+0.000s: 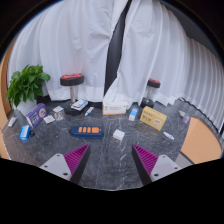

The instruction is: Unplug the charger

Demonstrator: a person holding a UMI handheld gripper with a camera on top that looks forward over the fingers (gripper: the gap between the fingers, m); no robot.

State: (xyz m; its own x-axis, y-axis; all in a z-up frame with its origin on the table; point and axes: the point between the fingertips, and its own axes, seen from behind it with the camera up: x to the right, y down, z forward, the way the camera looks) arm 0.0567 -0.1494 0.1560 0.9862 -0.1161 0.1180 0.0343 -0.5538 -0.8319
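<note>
A dark blue power strip with orange sockets lies flat on the grey marble table, ahead of my left finger. A small white cube that looks like a charger sits just to its right; I cannot tell whether it is plugged into anything. My gripper is open and empty. Its magenta pads stand wide apart over bare table, short of both the strip and the cube.
A potted plant stands far left. Two black stands with red tops are at the back before white curtains. A purple box, a yellow box and several small packets ring the strip.
</note>
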